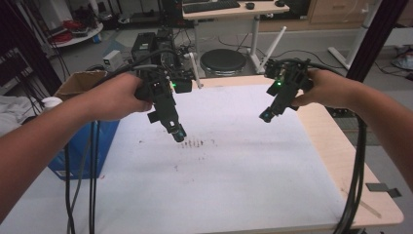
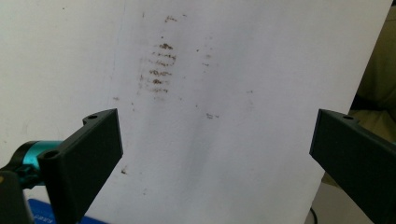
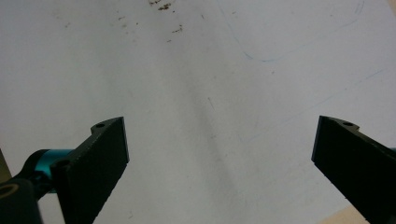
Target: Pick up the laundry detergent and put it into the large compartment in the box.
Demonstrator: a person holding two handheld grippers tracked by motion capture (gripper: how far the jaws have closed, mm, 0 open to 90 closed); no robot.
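Note:
A white sheet covers most of the wooden table. My left gripper hangs just above the sheet near its middle, tilted down, over a patch of brown smudges. In the left gripper view its jaws stand wide apart with nothing between them, my left gripper looking down on the brown smudges. My right gripper is held higher at the right, pointing down and left. In the right gripper view the jaws are also wide apart and empty, my right gripper over bare sheet.
An open cardboard box and a blue container stand off the table's left side. Black cables trail down at the left and more cables at the right. A desk, a round stool and equipment stand behind the table.

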